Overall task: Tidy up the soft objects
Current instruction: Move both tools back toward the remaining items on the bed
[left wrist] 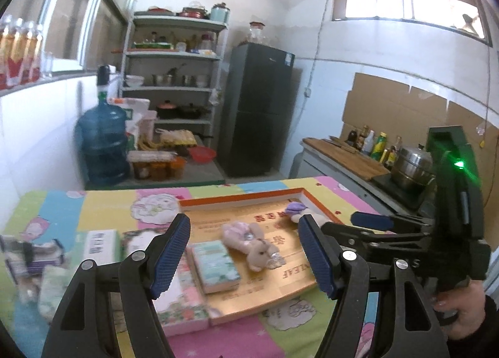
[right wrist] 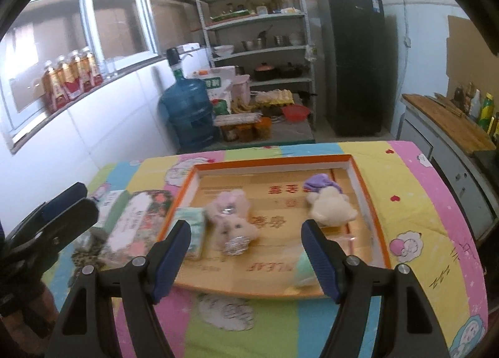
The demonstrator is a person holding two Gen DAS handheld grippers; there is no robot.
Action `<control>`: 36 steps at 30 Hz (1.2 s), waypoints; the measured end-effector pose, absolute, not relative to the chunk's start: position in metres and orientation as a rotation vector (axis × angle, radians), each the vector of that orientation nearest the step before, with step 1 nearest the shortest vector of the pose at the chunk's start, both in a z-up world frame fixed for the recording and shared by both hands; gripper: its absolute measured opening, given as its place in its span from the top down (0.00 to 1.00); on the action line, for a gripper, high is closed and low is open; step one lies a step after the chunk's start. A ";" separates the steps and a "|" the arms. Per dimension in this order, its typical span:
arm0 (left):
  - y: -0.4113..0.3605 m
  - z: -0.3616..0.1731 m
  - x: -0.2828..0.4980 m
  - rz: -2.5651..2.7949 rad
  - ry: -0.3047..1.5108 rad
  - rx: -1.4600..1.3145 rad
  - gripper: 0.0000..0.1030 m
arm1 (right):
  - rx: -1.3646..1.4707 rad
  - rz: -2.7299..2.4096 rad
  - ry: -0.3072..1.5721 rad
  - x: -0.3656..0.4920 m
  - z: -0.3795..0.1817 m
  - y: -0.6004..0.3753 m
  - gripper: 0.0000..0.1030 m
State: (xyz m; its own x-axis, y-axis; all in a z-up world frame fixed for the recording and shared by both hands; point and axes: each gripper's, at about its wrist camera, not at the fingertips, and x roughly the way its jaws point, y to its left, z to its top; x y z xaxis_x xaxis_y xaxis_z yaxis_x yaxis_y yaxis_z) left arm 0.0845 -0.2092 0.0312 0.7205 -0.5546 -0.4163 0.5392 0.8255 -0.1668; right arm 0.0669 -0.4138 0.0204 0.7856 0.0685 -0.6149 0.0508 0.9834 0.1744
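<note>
Table (right wrist: pixel 414 202) with tray (right wrist: pixel 369 199): inside lie the pink rabbit (right wrist: pixel 232 221), white toy (right wrist: pixel 330 207) and a tissue pack (right wrist: pixel 195 227). More packs (right wrist: pixel 134 224) wait outside. My left gripper (left wrist: pixel 244 255) and right gripper (right wrist: pixel 246 260) both gape, empty.

Fuzzy plush bunny (right wrist: pixel 231 223) on a glossy cardboard tray (right wrist: pixel 371 202) — matt printed cloth (right wrist: pixel 414 189) beneath
</note>
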 end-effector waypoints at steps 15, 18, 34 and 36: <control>-0.110 0.037 0.037 -0.450 0.390 -0.006 0.29 | 0.138 0.086 0.560 0.029 0.026 -0.318 0.29; -0.089 0.036 0.030 -0.424 0.381 -0.009 0.29 | 0.130 0.087 0.558 0.026 0.021 -0.302 0.29; 0.012 0.007 0.025 -0.277 0.410 -0.063 0.29 | 0.075 0.214 0.624 0.025 -0.016 -0.206 0.29; 0.020 0.003 0.024 -0.265 0.413 -0.073 0.29 | 0.053 0.226 0.640 0.028 -0.024 -0.192 0.29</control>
State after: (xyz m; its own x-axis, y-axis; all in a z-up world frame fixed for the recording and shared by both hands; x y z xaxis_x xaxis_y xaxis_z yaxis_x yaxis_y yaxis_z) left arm 0.0239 0.0204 0.0028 0.8821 -0.2696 -0.3863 0.2399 0.9628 -0.1242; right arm 0.0282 -0.1918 -0.0235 0.7785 0.2252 -0.5859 -0.1923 0.9741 0.1189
